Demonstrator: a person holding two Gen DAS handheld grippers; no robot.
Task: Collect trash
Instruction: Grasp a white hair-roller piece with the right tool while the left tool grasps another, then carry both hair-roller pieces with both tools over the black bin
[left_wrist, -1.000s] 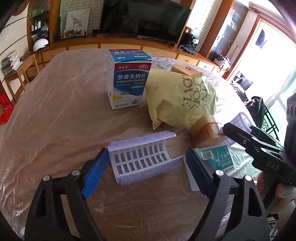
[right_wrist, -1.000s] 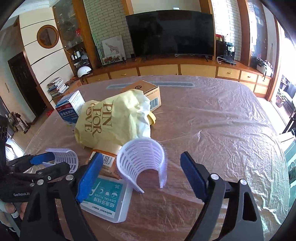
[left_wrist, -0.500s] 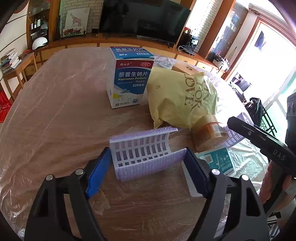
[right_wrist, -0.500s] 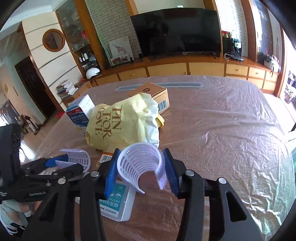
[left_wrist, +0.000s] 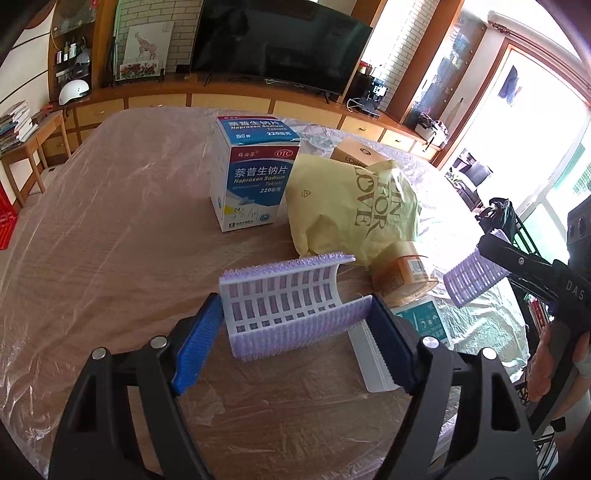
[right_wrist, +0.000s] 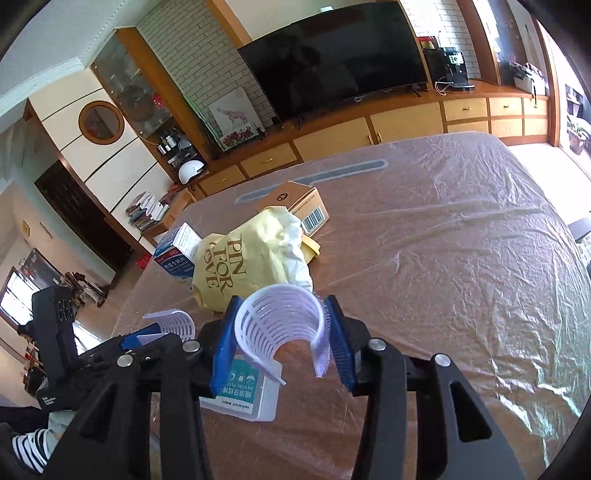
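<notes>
Lilac slotted plastic hair-roller halves (left_wrist: 284, 295) look light, springy and crushable; we pinch each across its curved edges. Our left gripper (left_wrist: 291, 328) clamps one near the table (left_wrist: 110, 258), our right gripper (right_wrist: 284, 343) another (right_wrist: 284, 325).

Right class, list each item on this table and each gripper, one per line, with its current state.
left gripper: shut on left roller half
right gripper: shut on right roller half
medicine box: upright, closed
yellow bag: crumpled, lying down
tape roll: tilted against bag
floss box: flat
</notes>
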